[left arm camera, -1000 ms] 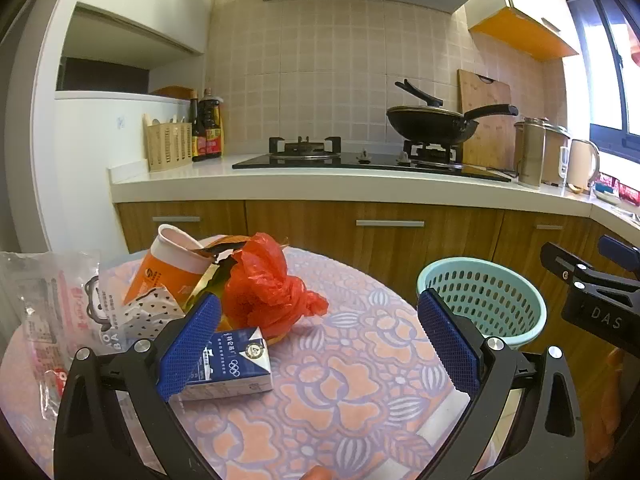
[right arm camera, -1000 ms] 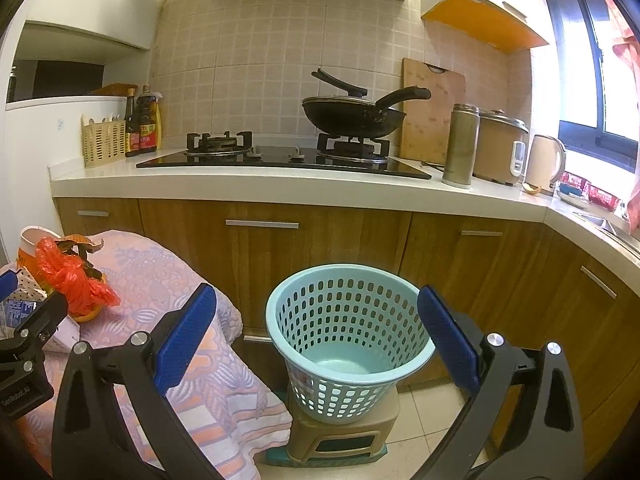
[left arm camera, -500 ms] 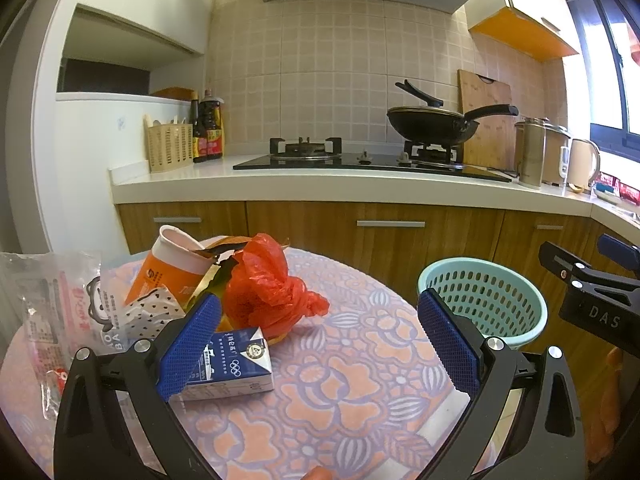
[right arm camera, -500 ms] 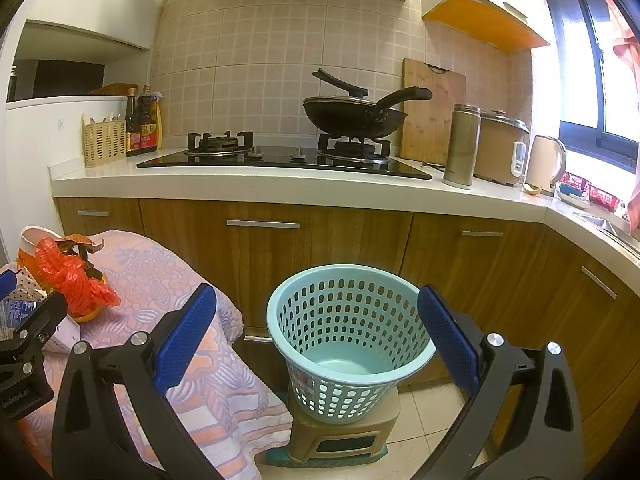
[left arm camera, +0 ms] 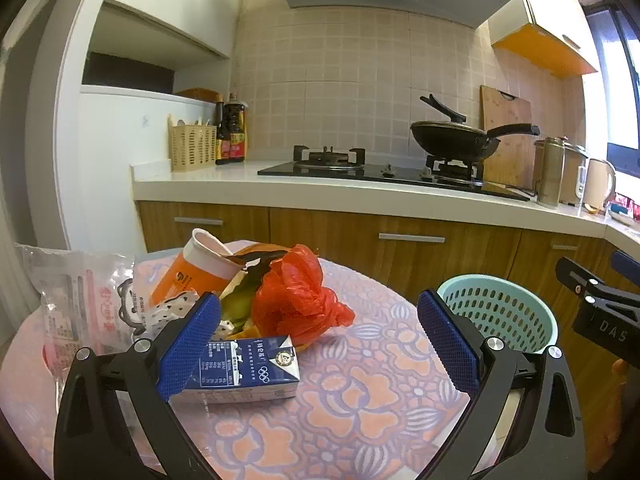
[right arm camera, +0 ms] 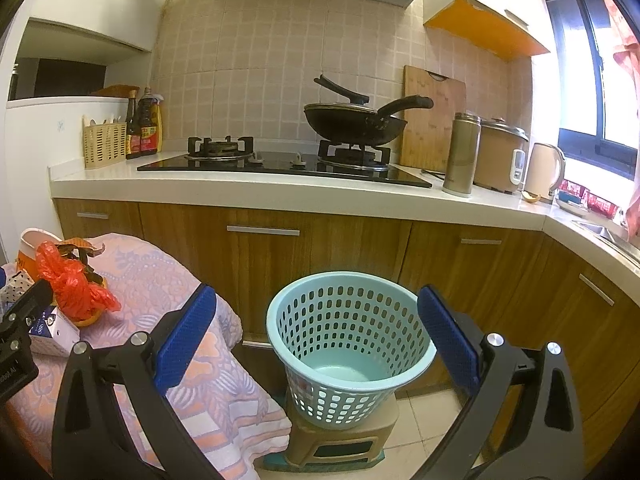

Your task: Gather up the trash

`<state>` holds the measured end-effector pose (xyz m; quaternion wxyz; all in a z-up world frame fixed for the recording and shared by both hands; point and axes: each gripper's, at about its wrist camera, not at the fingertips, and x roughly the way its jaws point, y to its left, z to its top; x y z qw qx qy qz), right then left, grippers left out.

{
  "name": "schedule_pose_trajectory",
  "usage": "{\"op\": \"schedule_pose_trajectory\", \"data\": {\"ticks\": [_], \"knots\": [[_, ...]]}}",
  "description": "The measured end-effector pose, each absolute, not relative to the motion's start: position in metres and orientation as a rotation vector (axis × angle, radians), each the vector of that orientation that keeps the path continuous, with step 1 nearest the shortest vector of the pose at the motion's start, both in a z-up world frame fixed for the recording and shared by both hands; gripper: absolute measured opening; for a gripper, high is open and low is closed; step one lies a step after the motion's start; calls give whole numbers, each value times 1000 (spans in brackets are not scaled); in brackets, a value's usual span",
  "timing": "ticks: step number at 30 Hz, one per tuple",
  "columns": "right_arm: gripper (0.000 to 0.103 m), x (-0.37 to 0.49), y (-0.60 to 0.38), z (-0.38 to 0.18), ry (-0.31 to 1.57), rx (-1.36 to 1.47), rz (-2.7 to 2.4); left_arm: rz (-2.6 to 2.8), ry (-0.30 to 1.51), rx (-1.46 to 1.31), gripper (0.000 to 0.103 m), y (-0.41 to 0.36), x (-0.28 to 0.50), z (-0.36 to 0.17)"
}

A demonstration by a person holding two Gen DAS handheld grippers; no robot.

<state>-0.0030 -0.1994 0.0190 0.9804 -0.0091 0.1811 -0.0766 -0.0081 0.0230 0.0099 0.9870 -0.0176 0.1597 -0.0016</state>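
Nothing has shifted noticeably since the earlier frames; both grippers hold the same poses. Left gripper [left arm camera: 318, 338] hovers low over the table [left arm camera: 360, 392], jaws spread wide, gripping nothing. Trash sits in a heap on the floral cloth: milk carton [left arm camera: 248, 368] lying flat nearest the left finger, red bag [left arm camera: 296, 300] crumpled just behind it, orange cup [left arm camera: 196, 270] tipped on its side, clear packet [left arm camera: 80, 312] at far left. Right gripper [right arm camera: 316, 338] is also wide open and empty, aimed at the basket [right arm camera: 348, 344]. Basket stands on a stool [right arm camera: 340, 440] beside the table, nothing visible inside.
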Motion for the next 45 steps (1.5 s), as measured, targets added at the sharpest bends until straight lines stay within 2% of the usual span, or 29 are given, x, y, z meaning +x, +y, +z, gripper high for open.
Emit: {"op": "schedule_pose_trajectory", "data": {"ticks": [21, 28, 33, 37, 45], "knots": [[96, -2, -204, 17, 369, -5, -139, -5, 290, -71, 95, 29, -17, 20], [96, 0, -209, 22, 371, 20, -125, 115, 250, -160, 95, 86, -72, 55], [96, 3, -194, 24, 376, -5, -52, 209, 313, -223, 95, 153, -106, 51], [96, 3, -170, 25, 372, -37, 69, 249, 392, -229, 95, 181, -100, 41], [94, 0, -114, 27, 354, -113, 386, 13, 473, -248, 94, 189, -54, 23]]}}
